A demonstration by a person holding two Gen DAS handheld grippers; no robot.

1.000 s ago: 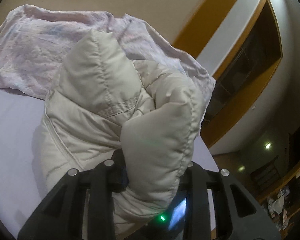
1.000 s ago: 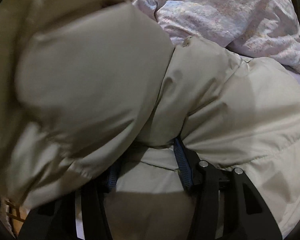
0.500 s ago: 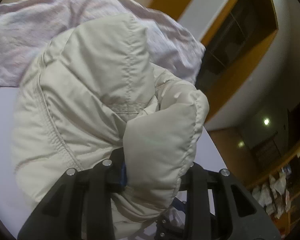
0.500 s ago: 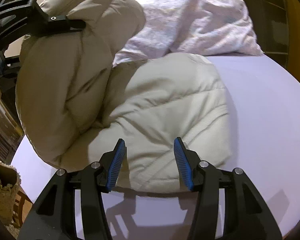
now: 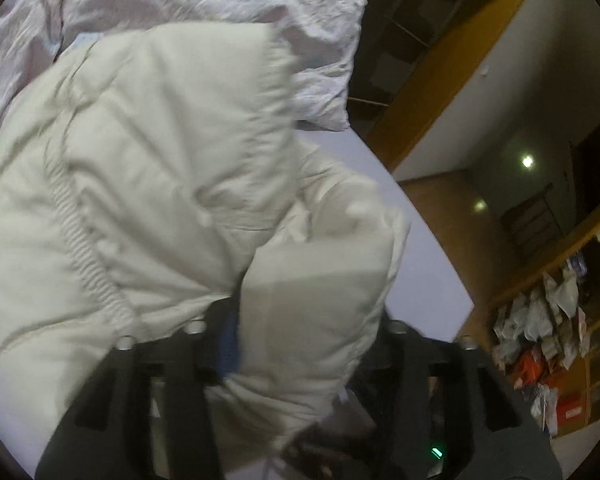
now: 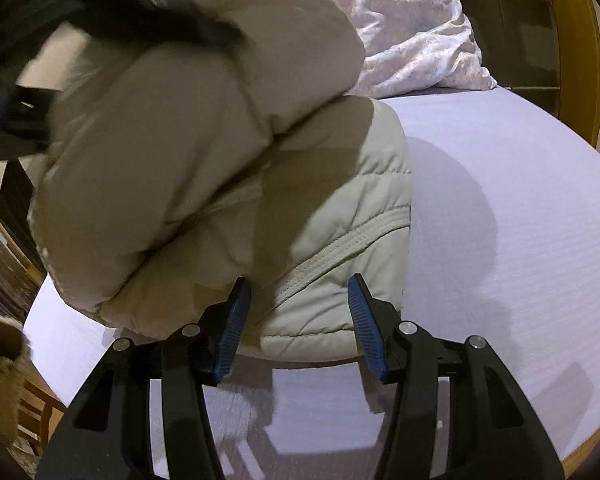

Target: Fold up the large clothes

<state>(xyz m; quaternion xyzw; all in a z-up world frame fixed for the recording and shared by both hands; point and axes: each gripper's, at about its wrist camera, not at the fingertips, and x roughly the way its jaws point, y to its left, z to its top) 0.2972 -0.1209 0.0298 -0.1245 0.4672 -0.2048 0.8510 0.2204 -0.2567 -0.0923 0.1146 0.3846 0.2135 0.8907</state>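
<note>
Left gripper (image 5: 308,332) jaws have just been opening, a puffer jacket (image 5: 148,168) fold between them. Right gripper (image 6: 298,320) gapes, holding nothing.

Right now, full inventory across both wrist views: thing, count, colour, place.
Quilted puffer jacket: one, cream-beige, bunched on the bed, one fold lying over the lower part.
Crumpled quilt: one, pale pink-white, behind the jacket at the bed's far end.
Bed sheet: one, pale lilac, under everything.
Wooden shelving: orange-brown frame, beyond the bed.
Cluttered shelf of packets: white and orange, at right in the left wrist view.
Left gripper: black, jaws have just been opening, a jacket fold between them; grip unclear.
Right gripper: black with blue pads, open, at the jacket's near hem, holding nothing.
</note>
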